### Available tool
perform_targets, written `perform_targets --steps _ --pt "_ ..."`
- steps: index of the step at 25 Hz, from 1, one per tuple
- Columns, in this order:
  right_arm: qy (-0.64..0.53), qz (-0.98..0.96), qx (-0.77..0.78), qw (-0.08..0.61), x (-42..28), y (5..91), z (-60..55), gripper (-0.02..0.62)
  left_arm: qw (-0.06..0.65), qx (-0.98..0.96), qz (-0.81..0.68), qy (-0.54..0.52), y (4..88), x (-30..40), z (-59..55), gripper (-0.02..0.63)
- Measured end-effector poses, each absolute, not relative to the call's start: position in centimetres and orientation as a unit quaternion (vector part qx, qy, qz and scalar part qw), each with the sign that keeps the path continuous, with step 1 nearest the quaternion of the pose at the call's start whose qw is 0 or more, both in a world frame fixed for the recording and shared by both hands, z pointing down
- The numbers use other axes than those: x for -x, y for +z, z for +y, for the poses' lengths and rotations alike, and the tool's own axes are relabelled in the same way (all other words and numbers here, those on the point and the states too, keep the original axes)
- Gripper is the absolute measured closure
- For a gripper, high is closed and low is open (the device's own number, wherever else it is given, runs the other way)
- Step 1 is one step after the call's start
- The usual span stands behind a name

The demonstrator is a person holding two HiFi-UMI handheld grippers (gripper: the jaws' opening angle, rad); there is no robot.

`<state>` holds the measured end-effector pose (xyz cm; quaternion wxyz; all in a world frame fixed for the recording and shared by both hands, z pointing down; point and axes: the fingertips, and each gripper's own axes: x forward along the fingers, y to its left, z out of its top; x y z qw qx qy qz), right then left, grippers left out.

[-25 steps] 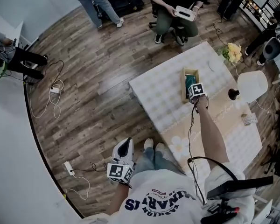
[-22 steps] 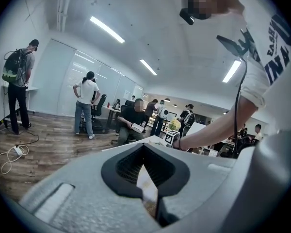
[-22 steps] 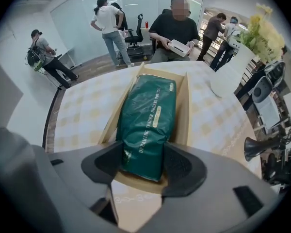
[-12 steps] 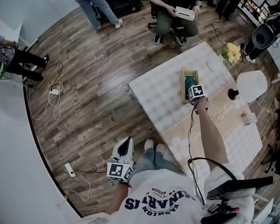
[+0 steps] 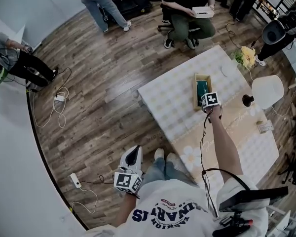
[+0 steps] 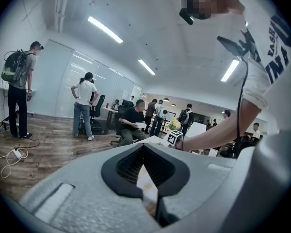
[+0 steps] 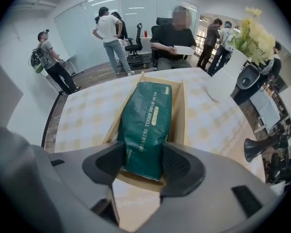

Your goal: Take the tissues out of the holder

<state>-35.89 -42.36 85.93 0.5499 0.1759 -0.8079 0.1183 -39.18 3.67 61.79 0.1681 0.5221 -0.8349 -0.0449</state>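
Observation:
A dark green tissue pack lies lengthwise in an open wooden holder on the checked table. In the head view the pack shows just beyond my right gripper. My right gripper points steeply down over the pack's near end. Its jaws have just been closing, with the pack between them and the pads right beside its two sides, and I see no squeeze on it. My left gripper hangs low by my left side above the wooden floor, its fingers together and holding nothing.
A white lamp and yellow flowers stand on the table's right part. A seated person is just beyond the far table edge. Other people stand further off. Cables lie on the floor at left.
The right gripper has tipped slightly over the pack and barely shifted. The left gripper hangs where it was. The seated person and bystanders have shifted a little.

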Motion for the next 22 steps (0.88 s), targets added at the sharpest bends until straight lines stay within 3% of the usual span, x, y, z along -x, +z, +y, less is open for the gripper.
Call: perform_targets --steps 9,22 --pt "0.114 -0.835 -0.188 0.504 35.6 82.9 -43.3 0.359 0.156 -0.542 -0.825 -0.039 61.2 39.2 1.8 0.603" --pt "0.097 -0.9 -0.175 0.388 35.2 69.7 -43.1 0.359 0.125 -0.616 -0.777 -0.033 59.0 36.6 -4.2 0.603"
